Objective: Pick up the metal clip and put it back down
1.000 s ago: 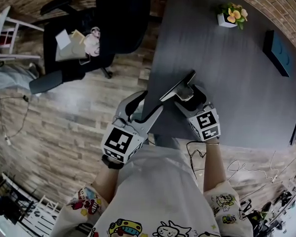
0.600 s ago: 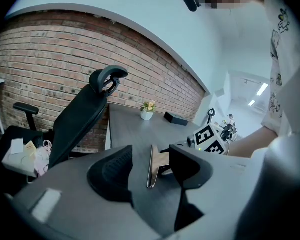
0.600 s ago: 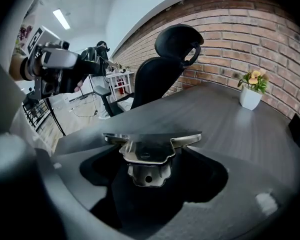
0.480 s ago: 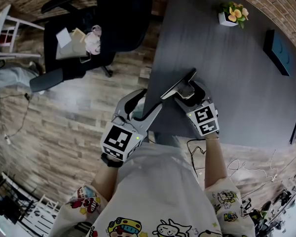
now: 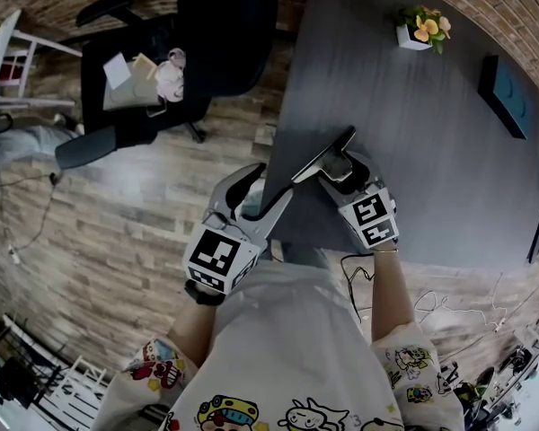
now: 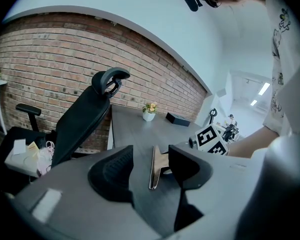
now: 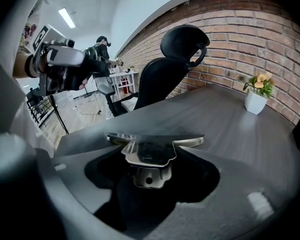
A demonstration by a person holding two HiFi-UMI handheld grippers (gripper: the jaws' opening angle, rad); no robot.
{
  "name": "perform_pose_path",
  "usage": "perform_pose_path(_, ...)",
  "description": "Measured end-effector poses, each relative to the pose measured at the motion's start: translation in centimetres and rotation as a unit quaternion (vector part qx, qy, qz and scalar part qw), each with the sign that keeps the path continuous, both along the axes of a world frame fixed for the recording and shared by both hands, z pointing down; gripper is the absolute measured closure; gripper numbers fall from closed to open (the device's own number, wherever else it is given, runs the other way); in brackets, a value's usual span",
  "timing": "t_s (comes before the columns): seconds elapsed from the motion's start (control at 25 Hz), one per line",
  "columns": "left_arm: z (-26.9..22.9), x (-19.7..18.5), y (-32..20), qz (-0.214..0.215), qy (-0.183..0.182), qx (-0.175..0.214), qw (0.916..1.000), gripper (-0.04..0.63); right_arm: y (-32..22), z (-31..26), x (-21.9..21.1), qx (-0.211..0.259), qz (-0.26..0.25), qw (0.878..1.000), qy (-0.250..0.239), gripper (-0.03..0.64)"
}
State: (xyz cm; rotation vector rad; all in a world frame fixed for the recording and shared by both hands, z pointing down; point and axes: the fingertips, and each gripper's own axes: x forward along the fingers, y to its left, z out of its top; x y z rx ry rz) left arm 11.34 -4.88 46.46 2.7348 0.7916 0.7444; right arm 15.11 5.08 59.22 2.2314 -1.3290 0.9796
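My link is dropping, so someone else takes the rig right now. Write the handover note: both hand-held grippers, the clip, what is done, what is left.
Right hand-held gripper: jaws closing around the handle of the metal clip. The pads do not look pressed on it yet.
Left hand-held gripper: open, nothing between its jaws, held by the near edge of the table and aimed at the clip.
Clip: appears to rest on the grey table near that edge, not lifted.
Done: approach and line-up.
Left: finish the grip, lift, set the clip back down, release.

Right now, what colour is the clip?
Silver; the clip shows best in right gripper view.
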Motion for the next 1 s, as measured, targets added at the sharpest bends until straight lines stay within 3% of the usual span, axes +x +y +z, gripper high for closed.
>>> perform_pose_path(0.4, -0.4, 0.0, -0.5, -0.006, 0.007, 0.006, 0.9999, 0.370, 0.3, 0.0, 0.1, -0.004, 0.004, 1.000, 0.004, 0.330)
perform_pose_path(1.0, -2.8, 0.4, -1.8, -0.017, 0.044, 0.012, 0.9988, 0.385, 1.4, -4.4, 1.2, 0.013, 0.042, 0.998, 0.051, 0.330)
